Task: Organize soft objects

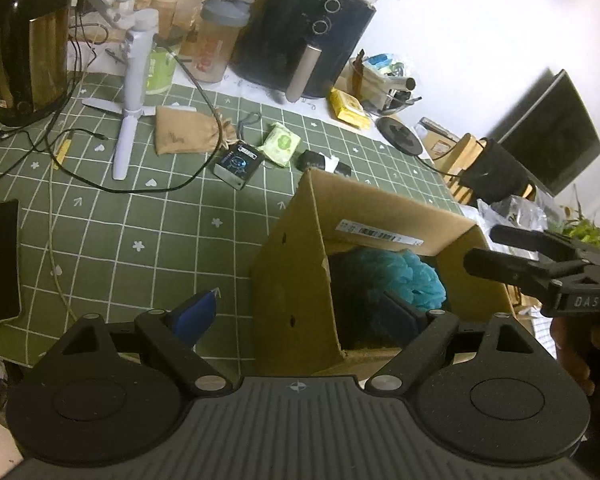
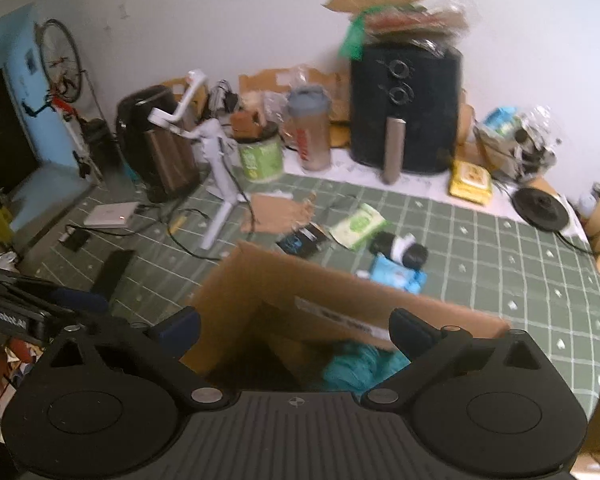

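The right gripper [image 2: 294, 330] hangs over the open cardboard box [image 2: 300, 300] with its jaws spread wide and nothing between them, and the left gripper [image 1: 300, 314] beside it is also wide apart and empty, one finger outside the box wall and the other over the opening. Inside the box lies a teal fluffy soft item [image 1: 396, 276], touching neither gripper. Beyond the box, on the green checked tablecloth [image 1: 140, 220], sit a tan drawstring pouch [image 1: 188, 132], a green tissue pack [image 1: 282, 144], a rolled black-and-white sock [image 1: 326, 162] and a light blue packet [image 2: 398, 276].
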The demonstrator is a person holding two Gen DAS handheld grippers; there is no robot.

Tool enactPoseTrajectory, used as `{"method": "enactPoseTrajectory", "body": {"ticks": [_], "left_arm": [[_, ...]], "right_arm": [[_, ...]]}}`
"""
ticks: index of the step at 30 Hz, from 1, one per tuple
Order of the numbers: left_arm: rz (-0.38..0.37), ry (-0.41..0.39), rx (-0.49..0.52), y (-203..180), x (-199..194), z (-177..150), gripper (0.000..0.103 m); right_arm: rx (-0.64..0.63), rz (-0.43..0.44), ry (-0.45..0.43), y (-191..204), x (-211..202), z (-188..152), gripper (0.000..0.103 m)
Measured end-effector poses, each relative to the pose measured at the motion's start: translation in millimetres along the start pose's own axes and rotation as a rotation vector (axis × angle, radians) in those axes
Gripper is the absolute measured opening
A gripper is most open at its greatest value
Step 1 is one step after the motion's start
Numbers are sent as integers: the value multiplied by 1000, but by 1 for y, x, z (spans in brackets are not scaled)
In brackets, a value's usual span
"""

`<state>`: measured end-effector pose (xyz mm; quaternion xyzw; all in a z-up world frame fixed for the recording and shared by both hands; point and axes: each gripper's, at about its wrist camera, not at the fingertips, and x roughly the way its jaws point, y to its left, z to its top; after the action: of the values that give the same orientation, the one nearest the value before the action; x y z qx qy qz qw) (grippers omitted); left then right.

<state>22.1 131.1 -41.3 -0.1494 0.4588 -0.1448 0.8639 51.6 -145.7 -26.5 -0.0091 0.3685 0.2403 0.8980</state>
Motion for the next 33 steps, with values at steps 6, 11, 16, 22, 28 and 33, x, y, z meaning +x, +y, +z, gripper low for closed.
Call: {"method": "enactPoseTrajectory", "body": {"ticks": [6, 11, 16, 22, 28, 33], "left_arm": [[-12, 26, 21, -9, 14, 3, 89], [-29, 45, 47, -20, 28, 11, 89], [-38, 79, 84, -34, 42, 18, 89], [-46, 126, 85, -41, 56, 17, 89], [-34, 145, 88, -48, 59, 16, 89], [-30, 150, 61, -47, 59, 16, 89]], "right_arm": [[49, -82, 27, -23, -8, -19, 103], [103, -130, 41, -40, -12, -31, 103], [142, -160, 49, -56, -13, -39, 103], [189, -168, 74, -77, -5, -43, 103], [214, -141, 96, -91, 6, -42, 103], [212, -101, 116, -94, 14, -40, 103]]}}
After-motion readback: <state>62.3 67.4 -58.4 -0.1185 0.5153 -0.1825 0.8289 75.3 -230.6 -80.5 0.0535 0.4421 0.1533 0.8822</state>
